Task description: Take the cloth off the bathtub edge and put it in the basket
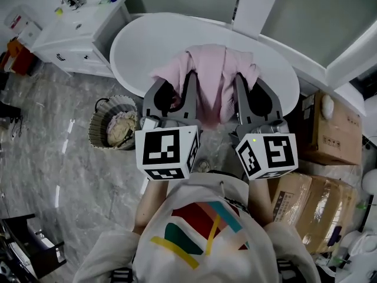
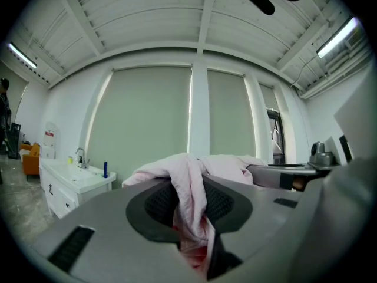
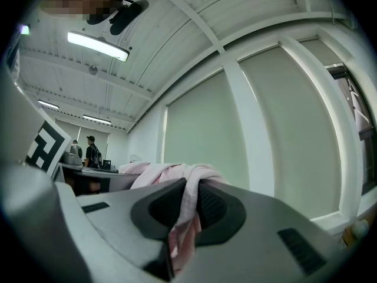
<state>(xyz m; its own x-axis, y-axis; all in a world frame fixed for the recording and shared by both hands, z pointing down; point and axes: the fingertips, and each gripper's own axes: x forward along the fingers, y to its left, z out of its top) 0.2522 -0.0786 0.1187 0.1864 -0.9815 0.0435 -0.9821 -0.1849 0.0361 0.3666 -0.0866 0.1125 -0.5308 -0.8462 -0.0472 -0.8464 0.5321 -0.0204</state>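
**Holding the pink cloth between two grippers, above the tub**

Grey marble-veined floor runs under a white oval bathtub with a smooth, rounded rim. A white vanity with a tap stands beyond the tub's end, and brown cardboard boxes are stacked at the right. Pale roller blinds fill tall windows under a ribbed white ceiling.

The cloth is soft, thin and crumpled, pale pink. It spans both grippers and sags in folds in front of the tub. The left gripper has its ridged black pads clamped on a bunched fold of it. The right gripper pinches another fold tightly, with the fabric spilling over its jaw tips.

The round woven basket sits on the floor beside the tub, to the left of the left gripper. It holds crumpled cream fabric.
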